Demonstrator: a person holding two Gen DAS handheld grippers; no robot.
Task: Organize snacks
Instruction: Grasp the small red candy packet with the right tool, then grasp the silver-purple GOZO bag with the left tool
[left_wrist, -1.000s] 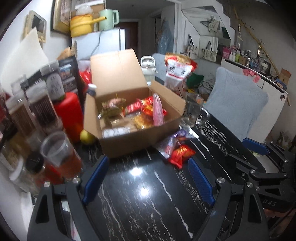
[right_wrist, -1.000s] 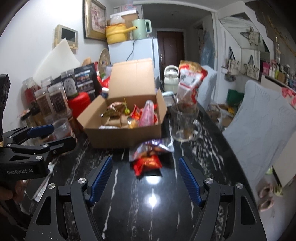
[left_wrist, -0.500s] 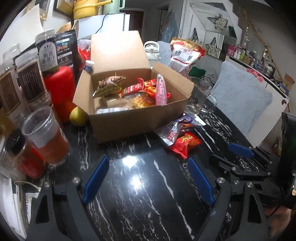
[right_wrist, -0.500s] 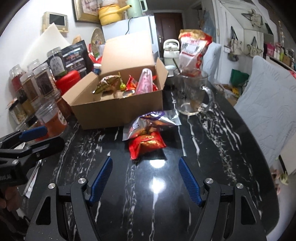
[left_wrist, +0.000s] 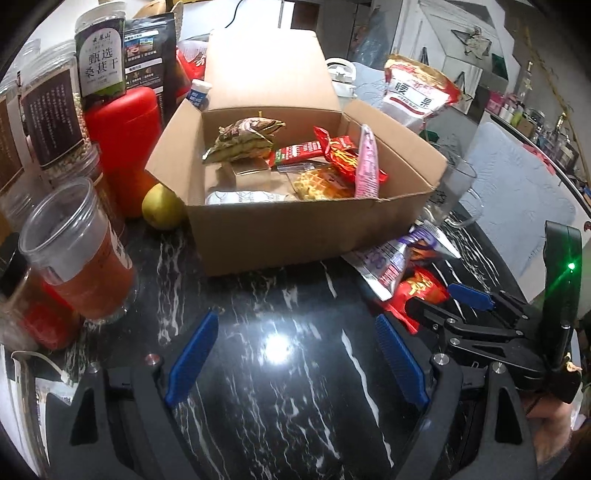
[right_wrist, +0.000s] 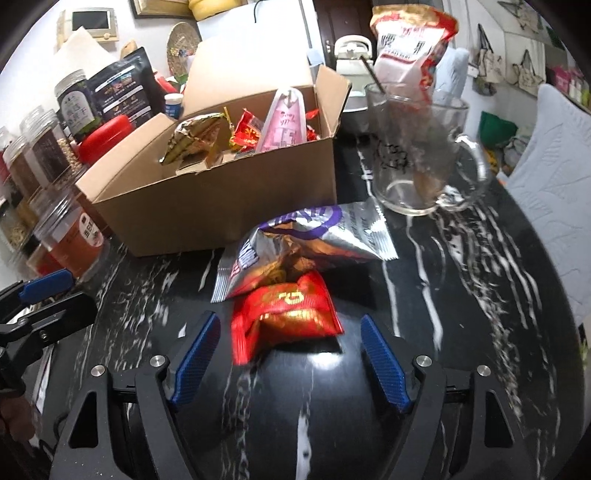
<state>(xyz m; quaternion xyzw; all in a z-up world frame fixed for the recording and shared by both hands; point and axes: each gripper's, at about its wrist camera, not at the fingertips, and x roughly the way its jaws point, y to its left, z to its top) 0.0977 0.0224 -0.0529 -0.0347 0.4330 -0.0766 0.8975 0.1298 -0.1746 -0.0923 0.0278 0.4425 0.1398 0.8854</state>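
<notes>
The right gripper (right_wrist: 288, 347) is wide apart and its jaws have just been opening. A red bag (right_wrist: 284, 317) lies on the black desk (right_wrist: 461, 295), partly between its blue fingers (right_wrist: 195, 354), but they do not press it. The left gripper (left_wrist: 295, 350) is wide apart too, with only bare desk between its fingers. Just past the red bag lies a silver bag (right_wrist: 306, 243), touching it. Behind that stands the open box (left_wrist: 295, 229), full of snacks. A glass mug (right_wrist: 424, 155) stands right of the box. A yellow fruit (left_wrist: 162, 206) and a red can (left_wrist: 125, 147) sit left of it.
</notes>
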